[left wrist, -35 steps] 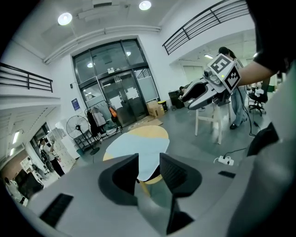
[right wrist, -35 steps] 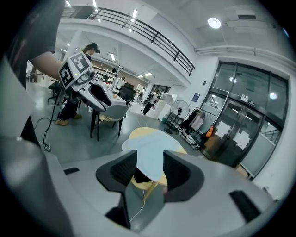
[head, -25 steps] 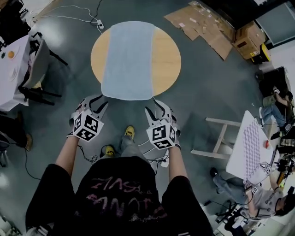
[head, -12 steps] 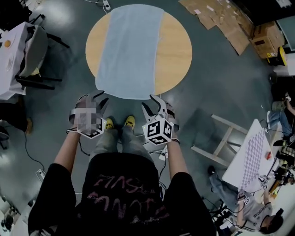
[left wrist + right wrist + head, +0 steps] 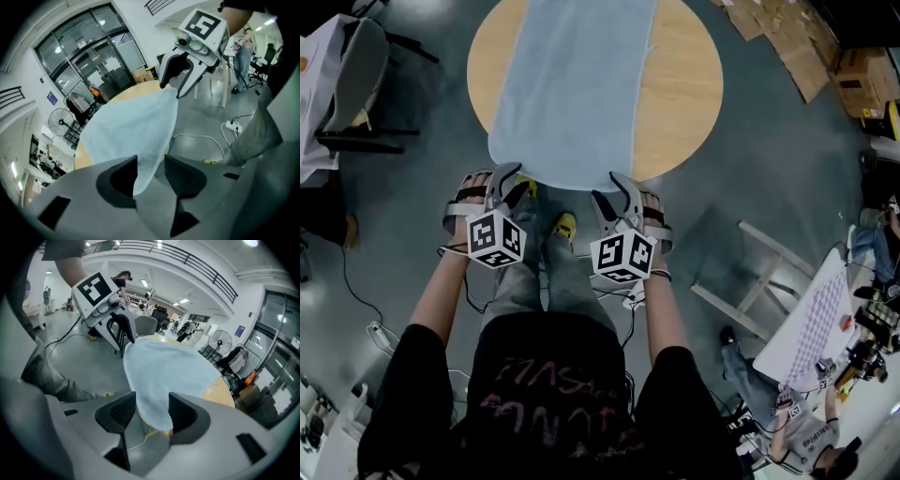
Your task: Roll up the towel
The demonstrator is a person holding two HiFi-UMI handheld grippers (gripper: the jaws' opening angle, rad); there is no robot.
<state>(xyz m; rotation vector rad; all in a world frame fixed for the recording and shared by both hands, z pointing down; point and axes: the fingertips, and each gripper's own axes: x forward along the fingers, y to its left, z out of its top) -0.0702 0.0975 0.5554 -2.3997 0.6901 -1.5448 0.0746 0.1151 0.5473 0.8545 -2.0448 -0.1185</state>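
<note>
Towel on table, left tongs and right tongs at near corners

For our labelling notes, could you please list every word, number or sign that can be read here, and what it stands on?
No text can be read.
Black shirt: pink print, not legible.
Blue wall sign: too small.
Marker cubes: patterns only, no words.

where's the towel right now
In the head view the towel lies along the round table at top centre; its near corners sit between the jaws of the left tool and right tool, which have just been opening.
</note>
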